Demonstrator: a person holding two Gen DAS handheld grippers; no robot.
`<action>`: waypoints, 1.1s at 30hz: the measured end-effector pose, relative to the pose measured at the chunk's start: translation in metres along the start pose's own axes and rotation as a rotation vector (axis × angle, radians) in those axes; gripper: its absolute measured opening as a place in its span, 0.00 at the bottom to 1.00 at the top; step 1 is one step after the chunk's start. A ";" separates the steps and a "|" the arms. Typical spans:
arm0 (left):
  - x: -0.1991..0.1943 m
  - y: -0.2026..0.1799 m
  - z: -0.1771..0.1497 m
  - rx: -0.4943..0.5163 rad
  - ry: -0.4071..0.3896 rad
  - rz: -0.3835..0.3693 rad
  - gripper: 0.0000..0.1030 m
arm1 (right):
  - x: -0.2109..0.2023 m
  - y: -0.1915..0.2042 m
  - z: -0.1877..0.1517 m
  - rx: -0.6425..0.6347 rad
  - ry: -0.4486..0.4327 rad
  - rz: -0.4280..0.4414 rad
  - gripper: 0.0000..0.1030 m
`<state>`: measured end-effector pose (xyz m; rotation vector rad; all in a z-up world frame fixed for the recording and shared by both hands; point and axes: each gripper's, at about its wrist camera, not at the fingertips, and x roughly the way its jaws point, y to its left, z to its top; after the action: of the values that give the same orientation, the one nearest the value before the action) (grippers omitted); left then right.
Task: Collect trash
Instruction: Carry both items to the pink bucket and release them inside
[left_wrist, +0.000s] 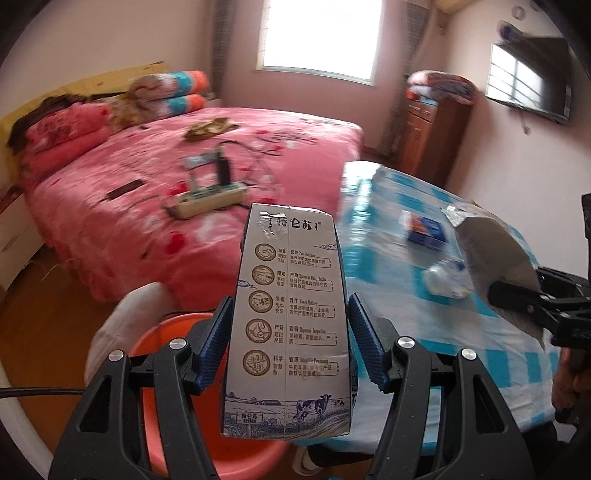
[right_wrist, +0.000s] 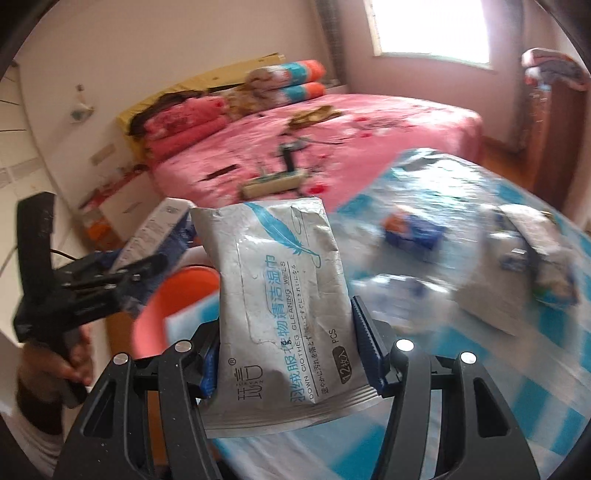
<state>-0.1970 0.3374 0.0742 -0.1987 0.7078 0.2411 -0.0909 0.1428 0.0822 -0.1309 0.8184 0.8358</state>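
place: home bedroom
bed: pink floral cover, folded quilts at its head
wall: flat TV, curtained window
cabinet: wooden, bedding on top

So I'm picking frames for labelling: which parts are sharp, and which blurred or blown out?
Left wrist view: carton in the left tool sharp; bed and table smeared; window blown out. Right wrist view: wipes pack sharp, table blurred, window glaring.
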 end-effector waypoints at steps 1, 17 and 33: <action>0.000 0.007 -0.001 -0.013 0.001 0.015 0.62 | 0.006 0.007 0.003 -0.005 0.008 0.029 0.58; 0.016 0.102 -0.032 -0.171 0.061 0.214 0.80 | 0.118 0.119 0.041 -0.007 0.147 0.373 0.71; -0.016 0.106 -0.038 -0.198 -0.174 0.189 0.81 | 0.056 0.041 0.015 0.144 -0.125 0.239 0.95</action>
<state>-0.2622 0.4259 0.0457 -0.2962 0.5295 0.5045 -0.0889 0.2106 0.0624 0.1477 0.7830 0.9953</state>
